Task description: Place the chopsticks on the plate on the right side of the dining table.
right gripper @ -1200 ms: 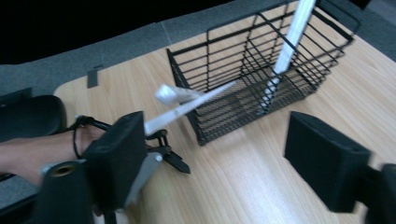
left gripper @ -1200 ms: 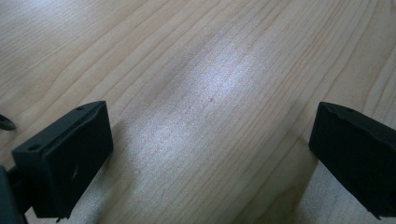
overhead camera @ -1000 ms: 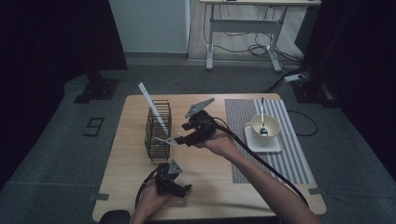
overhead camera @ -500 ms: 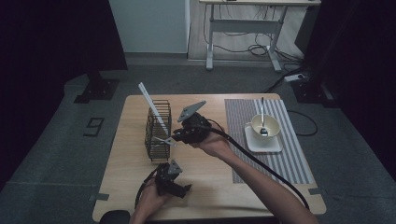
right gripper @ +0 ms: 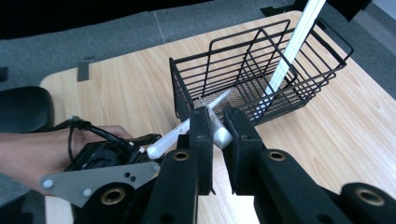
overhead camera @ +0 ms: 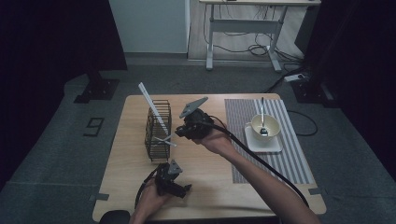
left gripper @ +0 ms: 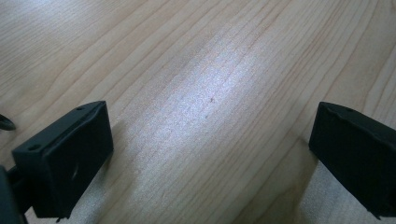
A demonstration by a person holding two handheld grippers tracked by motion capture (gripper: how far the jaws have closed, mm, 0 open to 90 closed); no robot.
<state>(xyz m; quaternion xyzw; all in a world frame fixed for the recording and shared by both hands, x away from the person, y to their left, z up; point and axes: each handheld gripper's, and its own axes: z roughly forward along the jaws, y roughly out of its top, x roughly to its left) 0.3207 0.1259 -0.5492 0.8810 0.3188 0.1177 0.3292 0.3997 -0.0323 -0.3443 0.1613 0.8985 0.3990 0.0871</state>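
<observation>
High view: the right tool (overhead camera: 180, 133) sits beside the black wire basket (overhead camera: 158, 130) on the wooden surface (overhead camera: 210, 172) and pinches a white utensil (overhead camera: 166, 140) that pokes through the basket's side. A long white stick (overhead camera: 152, 105) leans in the basket. The left tool (overhead camera: 180, 188) rests near the front edge.

Left gripper view: the left tool (left gripper: 210, 149) stands spread over bare wood.

Right gripper view: the right tool (right gripper: 219, 126), having just closed, clamps the white utensil (right gripper: 187, 128) outside the basket (right gripper: 261, 70).
</observation>
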